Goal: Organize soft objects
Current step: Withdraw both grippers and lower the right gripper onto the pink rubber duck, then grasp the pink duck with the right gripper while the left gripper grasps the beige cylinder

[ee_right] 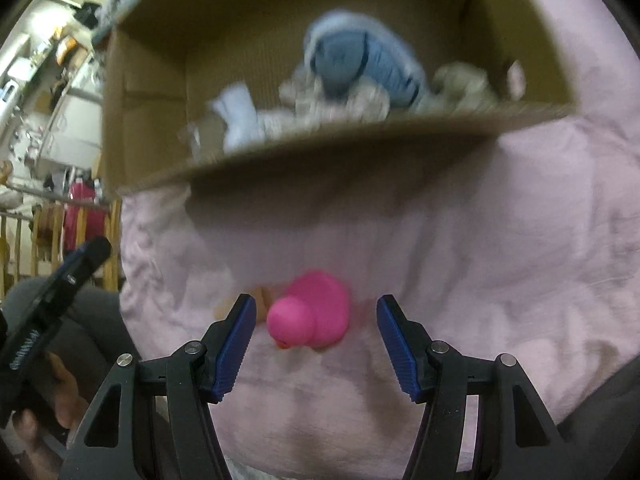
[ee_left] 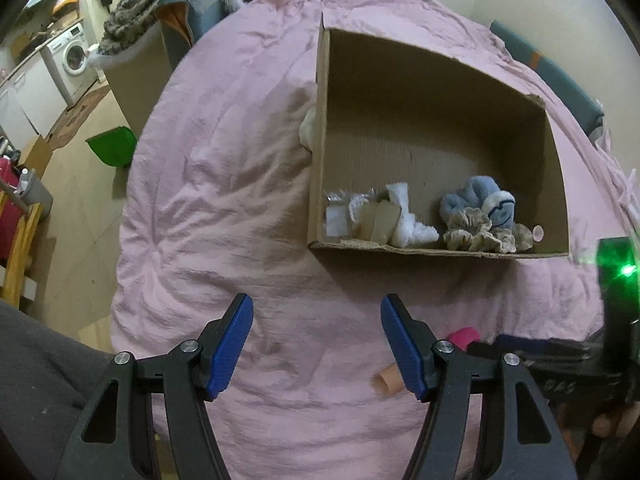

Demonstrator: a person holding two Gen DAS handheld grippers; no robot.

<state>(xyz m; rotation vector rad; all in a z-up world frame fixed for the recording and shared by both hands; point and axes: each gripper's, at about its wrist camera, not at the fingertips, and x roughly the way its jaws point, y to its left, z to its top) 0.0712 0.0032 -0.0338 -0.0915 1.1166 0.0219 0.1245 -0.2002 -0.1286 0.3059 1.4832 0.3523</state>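
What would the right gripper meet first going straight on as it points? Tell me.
Most likely the pink rubber duck, lying on the pink blanket just ahead of the right gripper and between its open jaws; blur leaves depth unclear.

No legible text in either view. Small white print on the left hand-held gripper (ee_right: 30,354) body is too blurred to read.

Each view looks steeply down along its own claw onto the pink bedspread (ee_left: 240,200). The left wrist view sits higher and farther from the cardboard box (ee_left: 320,140), seeing its whole interior. The right wrist view hangs low, just before the box's near wall (ee_right: 320,148), blurred. Both share the box.
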